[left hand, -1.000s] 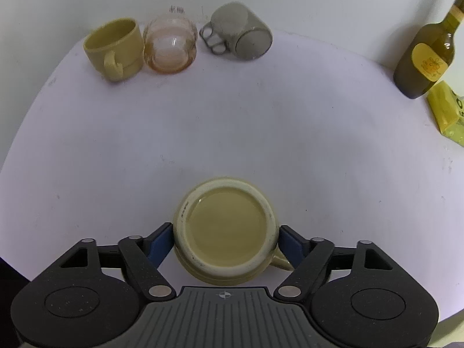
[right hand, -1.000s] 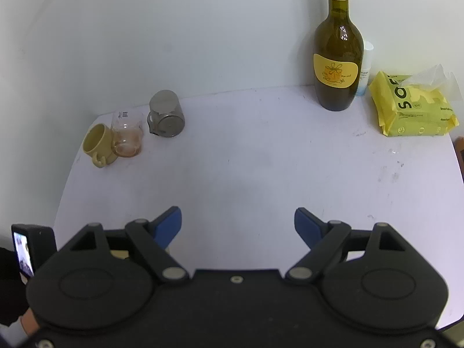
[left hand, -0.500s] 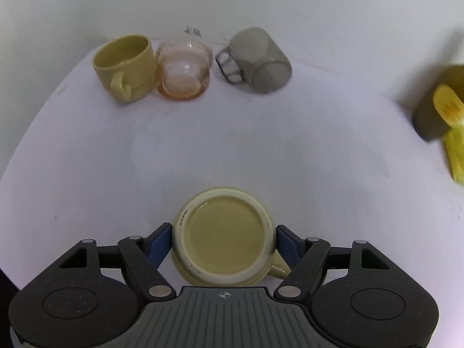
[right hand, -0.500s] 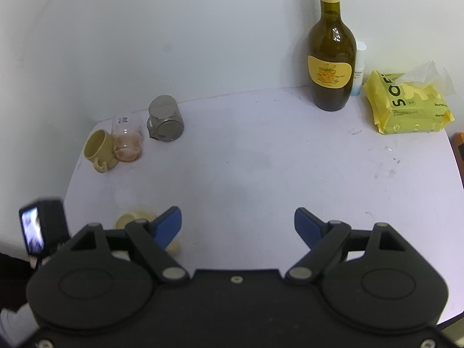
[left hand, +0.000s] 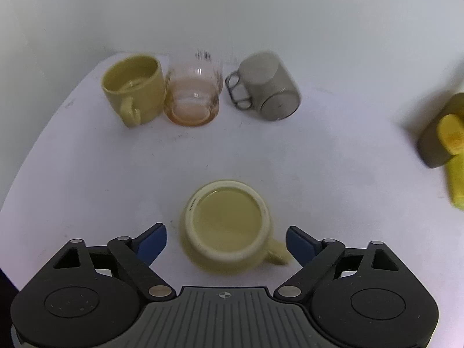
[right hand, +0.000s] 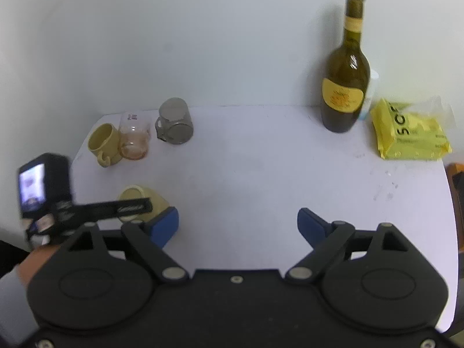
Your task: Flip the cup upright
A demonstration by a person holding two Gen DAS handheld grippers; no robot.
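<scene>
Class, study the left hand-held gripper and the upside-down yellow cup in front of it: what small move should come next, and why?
Probably ease the left hand-held gripper forward and close it on the yellow cup. The cup stands base-up on the table, and the blue fingertips sit open, clear of its sides, so nothing is gripped for the flip.

Glossy ceramic cup (left hand: 227,226), matt white table (left hand: 319,150).

Only the large letters "SOF" could be read, printed on the yellow plastic tissue pack (right hand: 410,132); other markings were illegible.
</scene>
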